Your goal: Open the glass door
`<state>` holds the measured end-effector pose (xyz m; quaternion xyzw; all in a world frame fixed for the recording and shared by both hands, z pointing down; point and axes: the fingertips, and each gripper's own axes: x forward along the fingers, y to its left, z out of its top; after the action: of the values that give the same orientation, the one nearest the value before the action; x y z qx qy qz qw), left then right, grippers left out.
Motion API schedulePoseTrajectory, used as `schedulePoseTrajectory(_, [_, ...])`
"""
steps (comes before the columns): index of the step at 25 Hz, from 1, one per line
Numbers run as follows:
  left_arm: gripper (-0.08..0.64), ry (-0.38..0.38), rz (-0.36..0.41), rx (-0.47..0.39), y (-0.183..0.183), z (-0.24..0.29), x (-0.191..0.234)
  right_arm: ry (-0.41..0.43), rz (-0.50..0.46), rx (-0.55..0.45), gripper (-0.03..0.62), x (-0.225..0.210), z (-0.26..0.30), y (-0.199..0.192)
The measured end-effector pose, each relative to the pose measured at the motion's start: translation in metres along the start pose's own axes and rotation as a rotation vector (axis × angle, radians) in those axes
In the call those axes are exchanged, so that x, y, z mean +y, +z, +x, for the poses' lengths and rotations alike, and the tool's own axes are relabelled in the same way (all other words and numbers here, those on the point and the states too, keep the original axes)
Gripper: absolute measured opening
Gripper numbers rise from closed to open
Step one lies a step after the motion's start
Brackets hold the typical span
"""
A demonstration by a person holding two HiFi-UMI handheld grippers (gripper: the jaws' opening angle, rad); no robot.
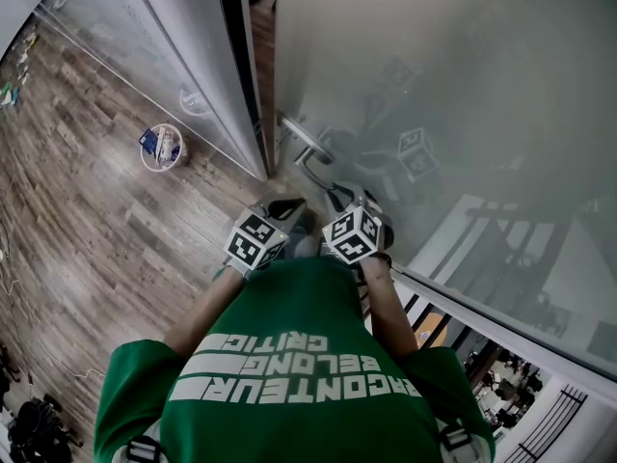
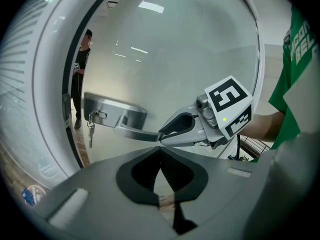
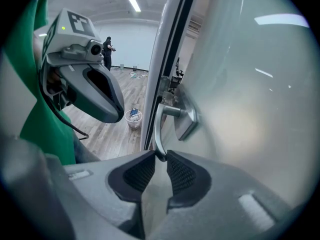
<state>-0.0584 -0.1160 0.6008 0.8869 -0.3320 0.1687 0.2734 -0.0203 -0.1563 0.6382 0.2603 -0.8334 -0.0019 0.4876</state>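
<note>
The frosted glass door fills the right of the head view, with a silver lever handle near its left edge. My right gripper is shut on the free end of the lever handle; the left gripper view shows that grip from the side. My left gripper hangs just below and in front of the handle, shut with nothing between its pads. In the head view it sits beside the right gripper. Keys dangle from the lock.
A dark narrow gap runs between the door's edge and the fixed glass panel on the left. A small white bin stands on the wooden floor by that panel. A person stands beyond the gap. A railing runs at my right.
</note>
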Motion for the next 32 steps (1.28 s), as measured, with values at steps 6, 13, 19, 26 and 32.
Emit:
schedulePoseTrajectory(6, [0.016, 0.0, 0.009, -0.009, 0.002, 0.006, 0.001, -0.002, 0.029, -0.008, 0.058, -0.012, 0.007, 0.0])
schedulePoseTrajectory(13, [0.015, 0.009, -0.002, -0.007, 0.004, 0.013, 0.005, -0.011, 0.063, -0.011, 0.058, -0.027, 0.013, 0.002])
schedulePoseTrajectory(19, [0.015, 0.034, 0.002, -0.019, 0.014, 0.025, 0.009, -0.029, 0.079, -0.012, 0.058, -0.044, 0.021, -0.003])
schedulePoseTrajectory(26, [0.015, 0.062, -0.015, -0.024, 0.026, 0.039, 0.015, -0.045, 0.106, -0.004, 0.058, -0.065, 0.026, -0.005])
schedulePoseTrajectory(32, [0.015, 0.101, -0.015, -0.042, 0.042, 0.048, 0.025, -0.068, 0.131, 0.0, 0.058, -0.084, 0.032, -0.007])
